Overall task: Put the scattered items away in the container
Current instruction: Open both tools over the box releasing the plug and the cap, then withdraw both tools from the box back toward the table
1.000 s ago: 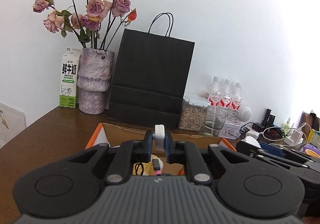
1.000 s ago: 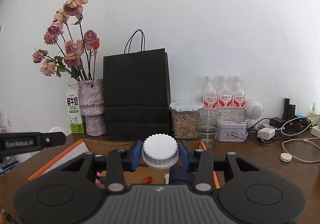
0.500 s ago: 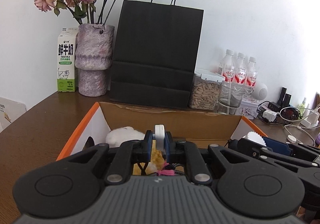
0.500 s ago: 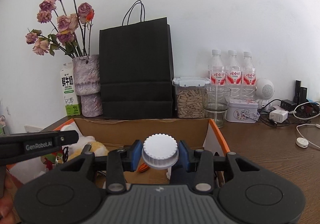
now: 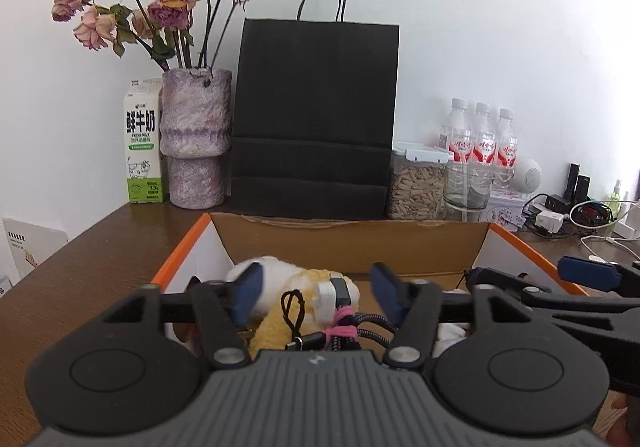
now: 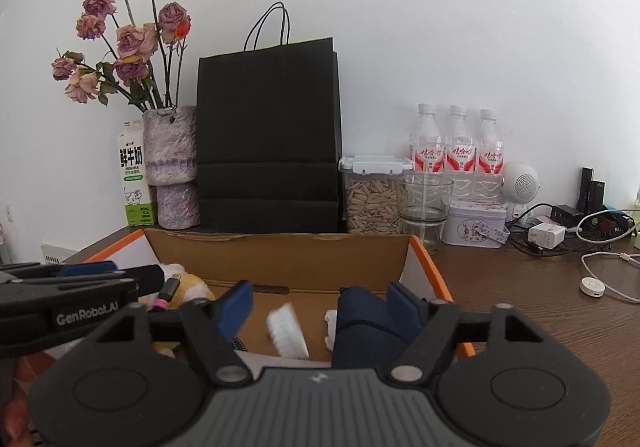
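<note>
An open cardboard box (image 5: 352, 243) with orange edges lies right under both grippers. My left gripper (image 5: 316, 289) is over it, its jaws opening. A white charger plug (image 5: 327, 301) with a braided cable tied in pink lies free between them on a yellow plush toy (image 5: 280, 327). My right gripper (image 6: 320, 305) is also opening inside the box (image 6: 280, 259). The white ribbed cap (image 6: 286, 331), blurred, is loose below its pads beside a dark blue pouch (image 6: 360, 323). Each gripper shows at the edge of the other's view.
Behind the box stand a black paper bag (image 5: 316, 119), a vase of dried roses (image 5: 196, 139), a milk carton (image 5: 142, 143), a seed jar (image 5: 418, 183), a glass (image 6: 424, 203) and water bottles (image 6: 456, 147). Chargers and cables (image 6: 560, 231) crowd the right side of the brown table.
Both grippers sank towards the box and went from shut to open. The left let go of the white charger plug; the right let go of the white cap, which dropped into the box.
</note>
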